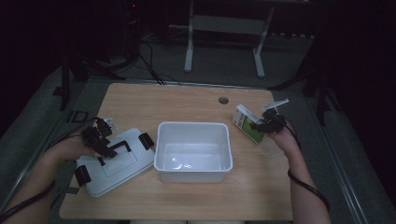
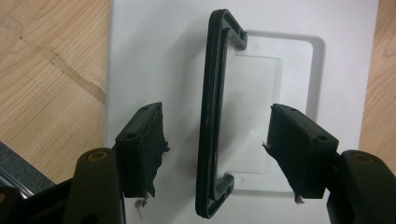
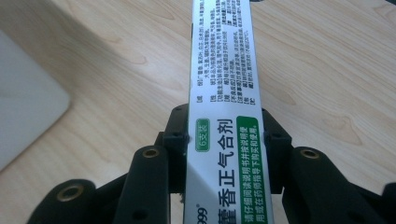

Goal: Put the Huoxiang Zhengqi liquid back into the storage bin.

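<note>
Now, right gripper: I clamp the box
Box axis: running straight away from my jaws
Left gripper: open astride the lid's handle, not touching

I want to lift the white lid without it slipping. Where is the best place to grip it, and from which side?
Grip the black handle on the lid, at the middle of its long bar, coming straight down from above. The bar stands raised off the flat lid. The left gripper already hangs there, open, one jaw on each side of the bar.
</note>
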The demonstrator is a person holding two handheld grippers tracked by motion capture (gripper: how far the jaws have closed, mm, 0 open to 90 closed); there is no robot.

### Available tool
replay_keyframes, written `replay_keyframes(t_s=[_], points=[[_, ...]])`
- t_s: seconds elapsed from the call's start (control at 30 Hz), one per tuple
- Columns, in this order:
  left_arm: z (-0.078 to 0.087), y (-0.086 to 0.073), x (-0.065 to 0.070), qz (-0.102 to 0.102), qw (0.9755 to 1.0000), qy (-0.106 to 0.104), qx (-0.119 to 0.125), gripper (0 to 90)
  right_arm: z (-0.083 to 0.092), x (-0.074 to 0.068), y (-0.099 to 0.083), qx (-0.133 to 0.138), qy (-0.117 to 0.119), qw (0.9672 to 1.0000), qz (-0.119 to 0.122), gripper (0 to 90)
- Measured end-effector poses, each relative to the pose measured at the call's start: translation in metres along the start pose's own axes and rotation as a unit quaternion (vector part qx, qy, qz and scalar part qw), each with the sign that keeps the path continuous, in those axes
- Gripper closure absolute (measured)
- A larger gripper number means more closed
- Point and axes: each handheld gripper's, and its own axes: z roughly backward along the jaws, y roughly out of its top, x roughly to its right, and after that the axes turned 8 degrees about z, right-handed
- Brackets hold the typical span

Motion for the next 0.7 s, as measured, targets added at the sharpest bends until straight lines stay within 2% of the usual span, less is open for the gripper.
replay_keyframes(t_s=[0.23, 0.43, 0.57, 0.7], points=[[-0.001, 0.001, 0.002, -0.001, 1.0, 0.004, -0.006, 36.6, 0.031, -0.012, -0.004, 0.025, 0.012, 0.9996, 0.007, 63.6], [0.0, 0.003, 0.005, -0.003, 1.0, 0.003, -0.005, 36.6, 0.066, -0.026, 0.005, 0.05, 0.027, 0.9975, 0.041, 63.6], [0.002, 0.005, 0.007, -0.006, 0.9999, 0.005, -0.011, 36.6, 0.09, -0.036, 0.016, 0.083, 0.04, 0.9941, 0.057, 63.6], [0.005, 0.006, 0.008, -0.008, 0.9999, 0.009, -0.006, 36.6, 0.109, -0.051, 0.03, 0.109, 0.058, 0.9886, 0.086, 63.6]])
